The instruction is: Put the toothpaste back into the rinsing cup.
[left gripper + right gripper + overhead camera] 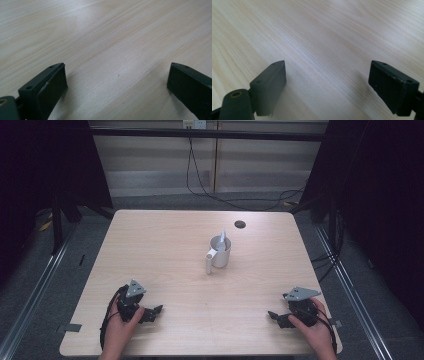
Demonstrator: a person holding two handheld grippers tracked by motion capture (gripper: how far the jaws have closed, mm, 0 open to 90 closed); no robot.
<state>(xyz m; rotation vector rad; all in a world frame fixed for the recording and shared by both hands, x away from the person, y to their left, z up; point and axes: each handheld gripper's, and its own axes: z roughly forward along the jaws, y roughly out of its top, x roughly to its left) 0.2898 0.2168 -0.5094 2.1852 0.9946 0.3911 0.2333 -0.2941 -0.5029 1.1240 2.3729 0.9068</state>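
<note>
Both grippers sit low at the near edge of the table [165, 245], one at each corner, and there's plenty of bare wood between them. The left gripper [156, 310] rests in the person's left hand [119, 325] near the front-left corner, jaws spread wide and gripping nothing; in the left gripper view its two black pads [53, 83] stand far apart with only wood grain between them. Over on the other side, the right gripper [272, 315] is in the right hand [314, 330], close to the front-right corner and not far from the table's right edge, jaws likewise parted and empty, the right gripper view showing its pads [273, 80] wide open just above the tabletop. The white jug [220, 252] stands upright around the middle of the table, a little toward the far side, well apart from both grippers, handle turned toward the near-left. Something pale and slim [222, 240] sticks up out of it, too small to identify. A dark round spot [240, 224] lies beyond the jug near the far edge; what it is, hard to tell. Both forearms are cut off at the bottom of the high view, and the surroundings are dim floor and black cables [200, 185].
</note>
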